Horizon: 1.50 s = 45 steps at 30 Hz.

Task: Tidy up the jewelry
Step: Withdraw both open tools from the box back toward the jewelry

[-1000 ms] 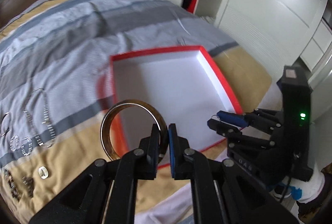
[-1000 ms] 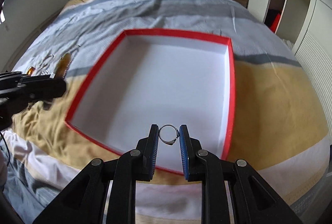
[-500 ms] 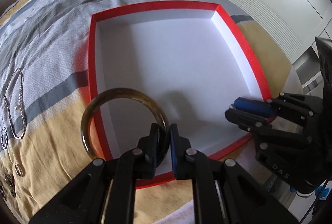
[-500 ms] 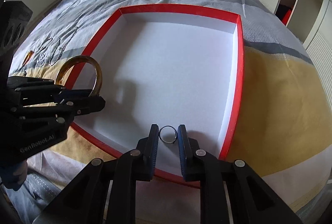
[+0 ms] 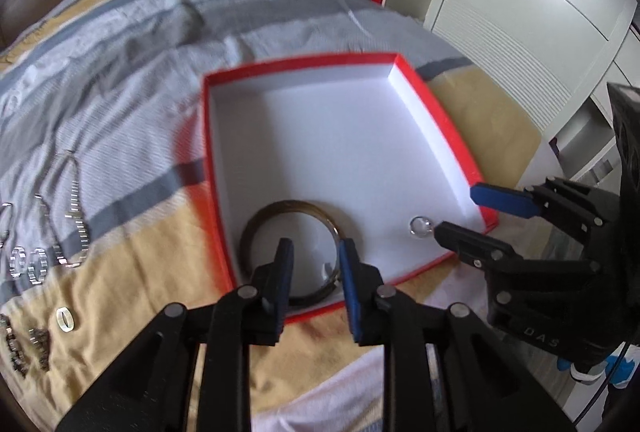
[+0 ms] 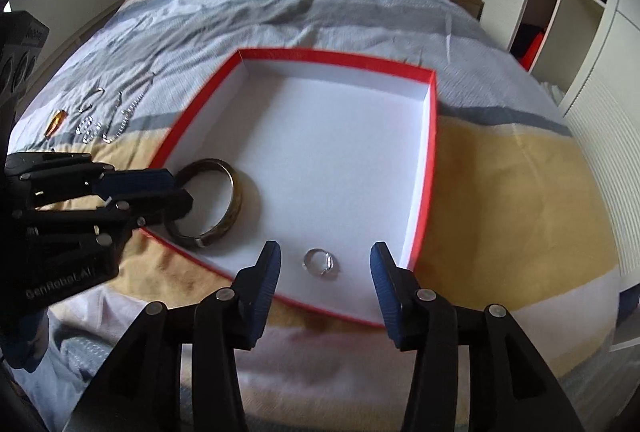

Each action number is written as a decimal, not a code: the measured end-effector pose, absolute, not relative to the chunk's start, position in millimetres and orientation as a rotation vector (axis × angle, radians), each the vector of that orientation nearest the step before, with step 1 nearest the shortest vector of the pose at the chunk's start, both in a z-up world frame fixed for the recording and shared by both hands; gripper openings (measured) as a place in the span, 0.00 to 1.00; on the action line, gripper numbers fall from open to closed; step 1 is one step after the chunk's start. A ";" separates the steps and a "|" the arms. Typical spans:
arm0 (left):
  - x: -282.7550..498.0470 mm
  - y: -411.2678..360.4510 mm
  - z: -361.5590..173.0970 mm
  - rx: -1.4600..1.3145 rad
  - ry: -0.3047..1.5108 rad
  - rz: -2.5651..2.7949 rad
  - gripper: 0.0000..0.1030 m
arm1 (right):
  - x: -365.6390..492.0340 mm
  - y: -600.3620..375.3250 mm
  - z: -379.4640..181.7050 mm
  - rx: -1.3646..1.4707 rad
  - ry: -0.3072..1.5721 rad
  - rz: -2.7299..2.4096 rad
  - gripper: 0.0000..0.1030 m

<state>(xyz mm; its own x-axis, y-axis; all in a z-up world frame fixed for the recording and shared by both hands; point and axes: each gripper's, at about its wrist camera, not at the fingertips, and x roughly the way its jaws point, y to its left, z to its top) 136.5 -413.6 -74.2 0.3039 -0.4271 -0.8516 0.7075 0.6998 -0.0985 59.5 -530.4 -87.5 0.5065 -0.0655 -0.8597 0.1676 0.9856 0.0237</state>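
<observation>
A red box with a white inside [image 5: 436, 119] [image 6: 430, 167] lies on the bed. A dark bangle [image 5: 256, 228] [image 6: 236, 199] lies flat in its near left corner. A small silver ring [image 5: 419, 225] [image 6: 320, 263] lies in its near right part. My left gripper [image 5: 316, 264] [image 6: 160, 187] is open and empty, just above the bangle. My right gripper [image 6: 325, 266] [image 5: 464, 211] is open and empty, its fingers either side of the ring.
Several chains, bracelets and small rings [image 5: 44, 252] [image 6: 100, 119] lie on the striped bedspread left of the box. An amber piece [image 6: 54, 121] lies at the far left. White wardrobes [image 5: 520, 11] stand to the right of the bed.
Both grippers opened. The bangle dropped from the left gripper and the ring from the right gripper; both now lie on the box floor.
</observation>
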 end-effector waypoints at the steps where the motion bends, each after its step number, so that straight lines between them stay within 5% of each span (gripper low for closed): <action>1: 131.4 -408.3 -65.1 0.322 0.989 -0.763 0.22 | 56.5 -527.3 -83.3 0.108 1.026 -0.143 0.47; 5: 112.6 -375.5 -41.4 0.313 0.938 -0.720 0.23 | 40.9 -503.4 -66.2 0.104 1.000 -0.135 0.50; 9: 94.9 -328.9 -26.9 0.294 0.904 -0.649 0.37 | 27.2 -468.9 -54.4 0.105 0.980 -0.096 0.56; 20: 70.6 -159.1 -21.2 0.218 0.879 -0.350 0.38 | 24.5 -343.4 -38.6 0.066 0.940 0.035 0.58; 27: 60.5 -73.6 -15.7 0.118 0.854 -0.238 0.38 | 23.2 -275.4 -21.4 -0.007 0.892 0.090 0.70; 45: 59.3 7.3 -29.4 0.041 0.795 -0.137 0.38 | 32.8 -226.5 -24.9 -0.004 0.876 0.092 0.72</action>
